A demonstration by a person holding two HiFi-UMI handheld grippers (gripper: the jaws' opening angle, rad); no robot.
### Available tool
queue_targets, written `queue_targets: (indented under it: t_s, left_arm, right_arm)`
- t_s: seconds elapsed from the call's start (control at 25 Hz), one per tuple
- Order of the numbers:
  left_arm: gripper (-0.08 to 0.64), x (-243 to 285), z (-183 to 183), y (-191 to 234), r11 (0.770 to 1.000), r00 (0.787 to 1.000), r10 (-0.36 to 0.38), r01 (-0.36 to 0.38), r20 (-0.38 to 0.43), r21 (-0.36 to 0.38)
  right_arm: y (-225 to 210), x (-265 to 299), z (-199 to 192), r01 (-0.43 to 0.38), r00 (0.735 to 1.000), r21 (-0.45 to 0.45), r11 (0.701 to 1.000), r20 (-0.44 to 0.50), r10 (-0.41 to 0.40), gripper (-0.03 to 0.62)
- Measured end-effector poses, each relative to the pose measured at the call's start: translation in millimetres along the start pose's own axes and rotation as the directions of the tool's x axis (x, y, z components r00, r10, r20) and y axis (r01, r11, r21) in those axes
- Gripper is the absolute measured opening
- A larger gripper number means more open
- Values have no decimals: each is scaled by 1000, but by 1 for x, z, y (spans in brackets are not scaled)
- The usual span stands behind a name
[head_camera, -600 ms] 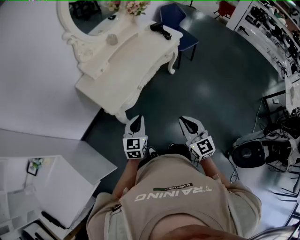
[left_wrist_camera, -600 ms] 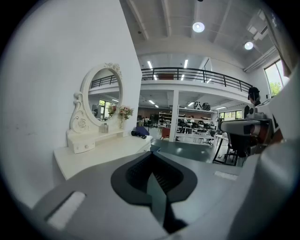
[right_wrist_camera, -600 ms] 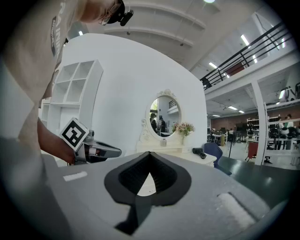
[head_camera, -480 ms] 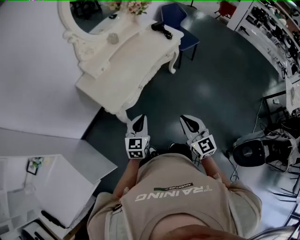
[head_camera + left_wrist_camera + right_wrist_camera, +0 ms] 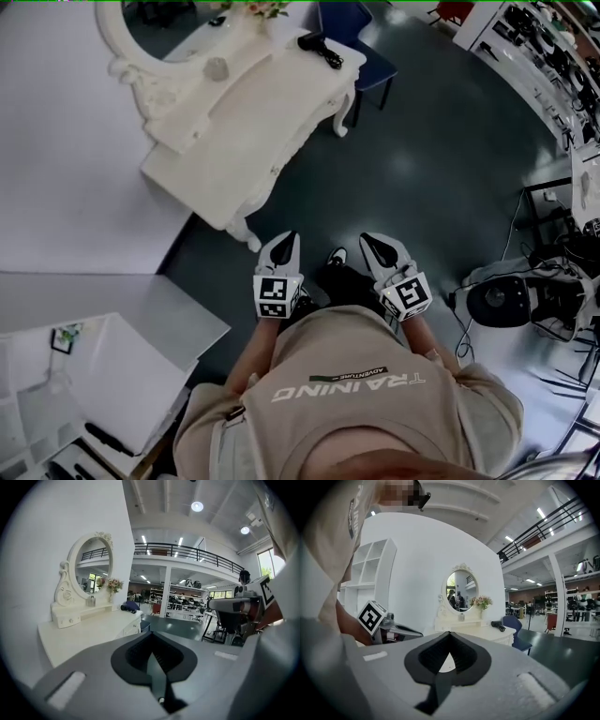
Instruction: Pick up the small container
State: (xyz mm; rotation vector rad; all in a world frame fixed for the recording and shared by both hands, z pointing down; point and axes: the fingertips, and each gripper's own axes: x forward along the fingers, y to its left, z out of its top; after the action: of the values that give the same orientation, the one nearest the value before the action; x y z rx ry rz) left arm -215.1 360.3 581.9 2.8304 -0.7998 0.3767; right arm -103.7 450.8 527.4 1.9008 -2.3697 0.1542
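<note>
The dark floor (image 5: pixel 431 169) fills most of the head view. The white bench (image 5: pixel 253 131) with its oval mirror (image 5: pixel 155 23) stands at the upper left, well apart from the person. Since half a second ago the bench has drifted a little up and to the left in that view. A shoe (image 5: pixel 335 255) has also come into sight ahead of the body, between the two grippers, so I judge the person is mid-step and on the way over, not yet reaching. The left gripper (image 5: pixel 289 240) and the right gripper (image 5: pixel 371 242) sit close to the chest much as before and point roughly towards the bench. Each gripper's own view shows its fingers together with nothing between them. A black hair dryer (image 5: pixel 319 52) lies at the far end of the bench top. The small container (image 5: pixel 217 67) stands on the raised shelf just below the mirror, upright as far as I can tell, though it is too small to say more. For the task, this means the approach is only under way. The gap to the bench has yet to be closed, and one pair of fingers must part before they can go around the container.
</note>
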Motion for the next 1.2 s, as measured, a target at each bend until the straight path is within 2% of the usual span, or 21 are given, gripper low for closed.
queue_targets:
  t_s: [0.16,0.4,0.56,0.8,0.96,1.08,1.2]
  left_arm:
    - [17,27,10,-2,1000,1000,-26,26,-4,-8]
    - [17,92,64,31,1000,1000,23,-23,-19,13]
    - [17,134,93,55,998,998,52,-51,-23,26]
    - [17,179,99,60,997,996,82,-83,-45,-3]
    - [17,205,100,52,997,996,65,-67,-62,-37]
    - [17,216,101,47,999,996,40,-42,-86,-22]
    - [17,229,106,52,999,995,45,-47,-88,-17]
  right_arm:
    - [-33,14,-1,8,1000,20,1000,2,-8,2]
    - [-99,71,30,-28,998,19,999,58,27,2]
    - [-138,105,36,-59,995,15,998,80,58,2]
    - [-181,125,37,-104,992,22,994,74,103,2]
    - [-207,135,30,-111,992,12,994,57,110,2]
    - [-224,137,26,-92,995,52,994,50,89,2]
    - [-235,142,21,-95,995,78,992,40,92,2]
